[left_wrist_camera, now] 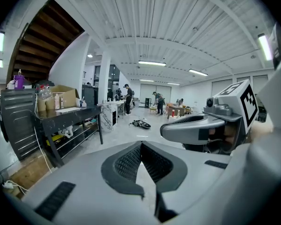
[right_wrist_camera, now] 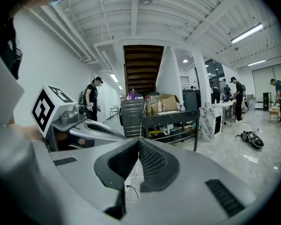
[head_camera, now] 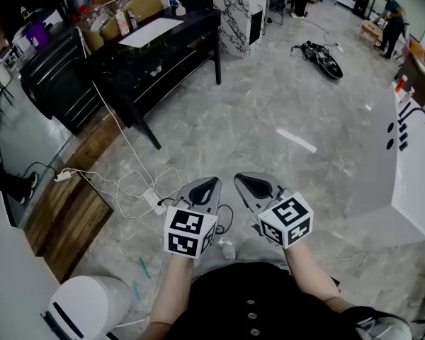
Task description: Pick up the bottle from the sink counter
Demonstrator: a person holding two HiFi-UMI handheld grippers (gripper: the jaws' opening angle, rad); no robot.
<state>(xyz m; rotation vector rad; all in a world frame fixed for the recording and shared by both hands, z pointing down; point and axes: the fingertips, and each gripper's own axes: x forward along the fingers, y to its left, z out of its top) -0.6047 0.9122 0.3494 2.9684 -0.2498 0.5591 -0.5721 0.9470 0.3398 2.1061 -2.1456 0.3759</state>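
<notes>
My left gripper (head_camera: 205,188) and right gripper (head_camera: 253,184) are held side by side in front of the person's body, above the floor, both shut and empty. In the left gripper view the jaw tips (left_wrist_camera: 141,144) meet with nothing between them, and the right gripper (left_wrist_camera: 178,128) shows beside them. The right gripper view shows the same closed tips (right_wrist_camera: 139,140). A white sink counter (head_camera: 411,183) with a black faucet (head_camera: 413,113) stands far to the right. A small red-topped bottle-like item (head_camera: 400,85) stands at its far end, too small to make out.
A black table (head_camera: 163,48) with a cardboard box (head_camera: 124,2) stands at the far left. White cables and a power strip (head_camera: 154,201) lie on the floor just left of the grippers. A white bin (head_camera: 85,307) is near left. A black device (head_camera: 319,57) lies on the floor ahead. People stand far off.
</notes>
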